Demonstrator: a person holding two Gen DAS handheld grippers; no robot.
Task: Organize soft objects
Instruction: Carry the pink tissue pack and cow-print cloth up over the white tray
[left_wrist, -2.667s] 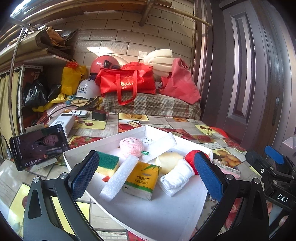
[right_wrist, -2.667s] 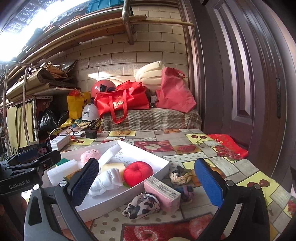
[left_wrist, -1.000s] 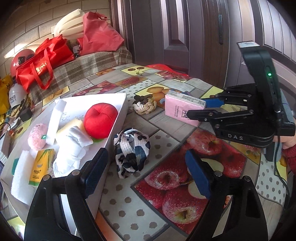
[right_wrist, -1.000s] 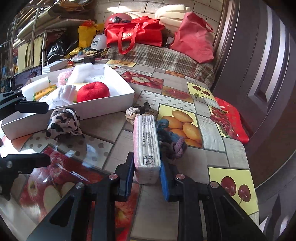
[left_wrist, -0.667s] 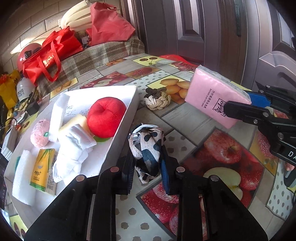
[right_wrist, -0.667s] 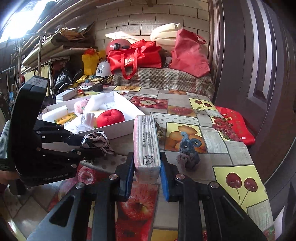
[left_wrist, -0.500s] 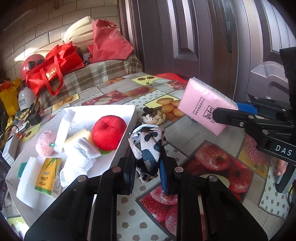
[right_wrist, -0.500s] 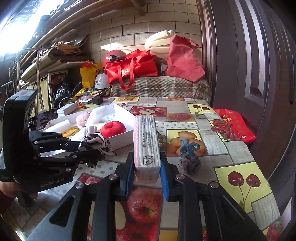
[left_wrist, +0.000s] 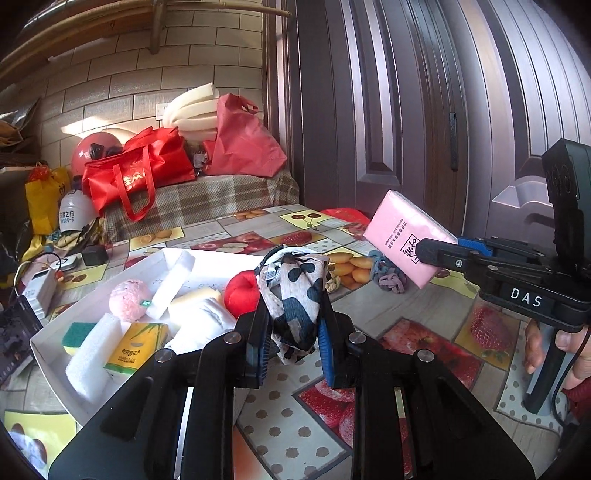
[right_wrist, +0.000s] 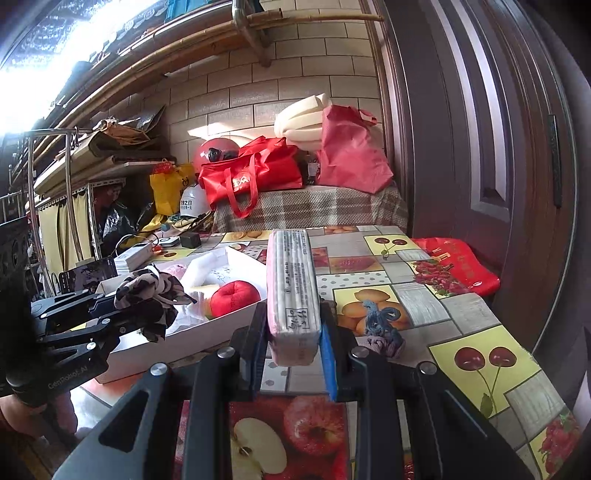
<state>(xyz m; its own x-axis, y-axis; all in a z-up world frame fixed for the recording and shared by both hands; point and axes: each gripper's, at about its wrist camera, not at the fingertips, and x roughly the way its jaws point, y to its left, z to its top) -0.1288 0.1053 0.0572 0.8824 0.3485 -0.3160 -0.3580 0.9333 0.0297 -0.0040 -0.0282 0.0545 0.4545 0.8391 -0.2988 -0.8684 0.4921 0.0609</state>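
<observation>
My left gripper (left_wrist: 291, 347) is shut on a black-and-white spotted cloth (left_wrist: 293, 299) and holds it in the air just right of the white tray (left_wrist: 51, 350). My right gripper (right_wrist: 293, 354) is shut on a pink tissue pack (right_wrist: 293, 284), also lifted; the pack shows in the left wrist view (left_wrist: 404, 238). The tray holds a red plush apple (left_wrist: 240, 291), a white rolled cloth (left_wrist: 199, 325), a yellow tissue pack (left_wrist: 135, 347), a pink puff (left_wrist: 129, 299), foam pieces and a sponge. A blue-grey knotted rope (right_wrist: 380, 325) and a beige knot (left_wrist: 334, 282) lie on the table.
The table has a fruit-print cover (right_wrist: 480, 362). A phone (left_wrist: 14, 339), a charger and small boxes sit at the left. Red bags (left_wrist: 140, 177), a helmet and foam rolls are piled behind. A dark door (left_wrist: 406, 110) stands at the right.
Both grippers closed on their items and lifted them: the left took the spotted cloth off the table, the right raised the pink pack. Both now sit higher and more level.
</observation>
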